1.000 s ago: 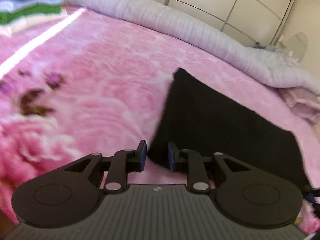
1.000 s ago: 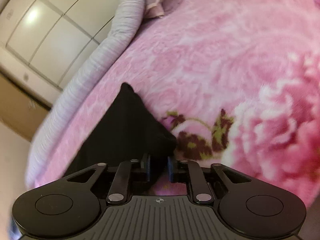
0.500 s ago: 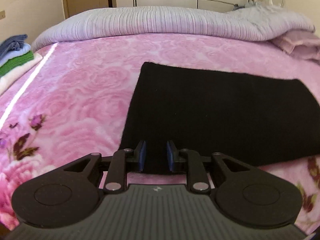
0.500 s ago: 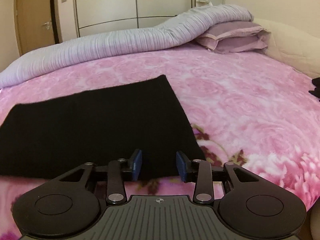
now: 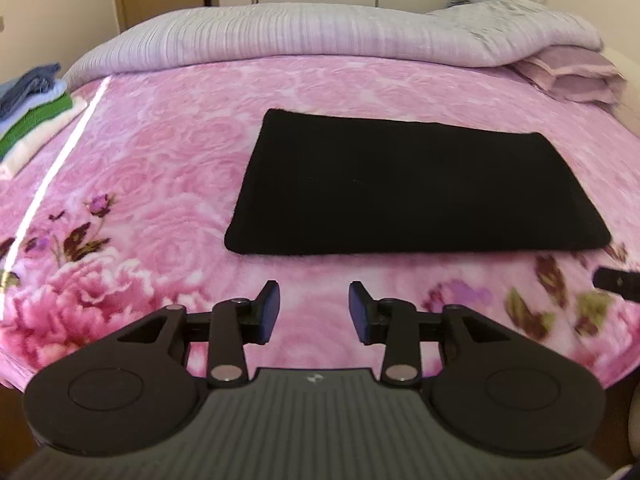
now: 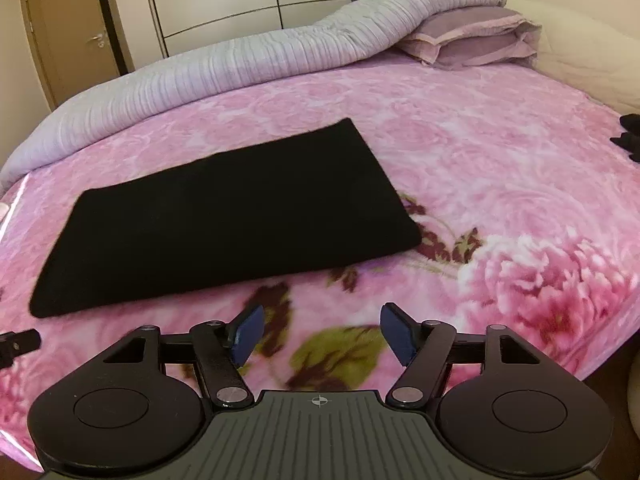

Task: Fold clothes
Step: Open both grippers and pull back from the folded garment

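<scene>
- The black garment (image 5: 416, 188) lies flat as a tidy rectangle on the pink floral blanket (image 5: 168, 152), well placed for another fold.
- The left gripper (image 5: 314, 306) hovers near its near edge, jaws spread, grasping nothing.
- The right gripper (image 6: 320, 334) is likewise released and empty.
- Folded clothes (image 5: 32, 104) are stacked far left, probably the finished pile.

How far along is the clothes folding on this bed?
The black garment lies flat as a neat folded rectangle on the pink floral blanket. Both the left claw and right claw are open, holding nothing. Possibly left: moving it to the folded stack.
</scene>
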Available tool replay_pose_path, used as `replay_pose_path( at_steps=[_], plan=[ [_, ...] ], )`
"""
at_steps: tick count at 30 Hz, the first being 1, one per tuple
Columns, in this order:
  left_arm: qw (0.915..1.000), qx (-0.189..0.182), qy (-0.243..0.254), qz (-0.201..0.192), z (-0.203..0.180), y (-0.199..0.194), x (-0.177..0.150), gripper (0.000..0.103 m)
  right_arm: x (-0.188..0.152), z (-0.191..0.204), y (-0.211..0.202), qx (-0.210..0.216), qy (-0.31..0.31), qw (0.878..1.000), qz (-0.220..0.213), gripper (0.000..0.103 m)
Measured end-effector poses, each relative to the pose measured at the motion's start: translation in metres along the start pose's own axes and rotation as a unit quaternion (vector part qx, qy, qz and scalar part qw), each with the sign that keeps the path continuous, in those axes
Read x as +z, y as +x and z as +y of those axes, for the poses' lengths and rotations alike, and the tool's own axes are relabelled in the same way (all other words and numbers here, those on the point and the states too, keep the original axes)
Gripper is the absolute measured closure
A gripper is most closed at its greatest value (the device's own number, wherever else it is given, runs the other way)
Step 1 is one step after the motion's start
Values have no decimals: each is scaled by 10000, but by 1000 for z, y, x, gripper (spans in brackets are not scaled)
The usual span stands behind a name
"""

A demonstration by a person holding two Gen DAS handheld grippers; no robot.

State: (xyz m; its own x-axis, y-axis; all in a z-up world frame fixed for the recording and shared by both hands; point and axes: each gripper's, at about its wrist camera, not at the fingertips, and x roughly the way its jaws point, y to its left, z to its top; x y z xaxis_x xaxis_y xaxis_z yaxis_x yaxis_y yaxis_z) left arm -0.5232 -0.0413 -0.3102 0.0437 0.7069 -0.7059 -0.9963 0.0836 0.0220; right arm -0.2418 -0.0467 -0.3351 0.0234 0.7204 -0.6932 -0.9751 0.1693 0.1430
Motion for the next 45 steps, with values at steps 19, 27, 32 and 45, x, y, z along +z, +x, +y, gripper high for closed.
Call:
replay_pose_path(
  at_steps=[19,27,32,45],
  plan=[
    [9981,12,267,-547,-8,-97,-27,58,-25,19,-88,120,-105,9993,-337,34],
    [9969,22,339,-715,-13,-121,-34,56,-32,24,-112,192,-156,9985,-497,34],
    [9962,22,386,-786,-18,-129,-32,55,-32,24,-119,220,-211,9980,-555,34],
    [9973,-42,455,-582,-23,-106,-26,53,-27,23,-104,85,-257,9985,-467,33]
  ],
)
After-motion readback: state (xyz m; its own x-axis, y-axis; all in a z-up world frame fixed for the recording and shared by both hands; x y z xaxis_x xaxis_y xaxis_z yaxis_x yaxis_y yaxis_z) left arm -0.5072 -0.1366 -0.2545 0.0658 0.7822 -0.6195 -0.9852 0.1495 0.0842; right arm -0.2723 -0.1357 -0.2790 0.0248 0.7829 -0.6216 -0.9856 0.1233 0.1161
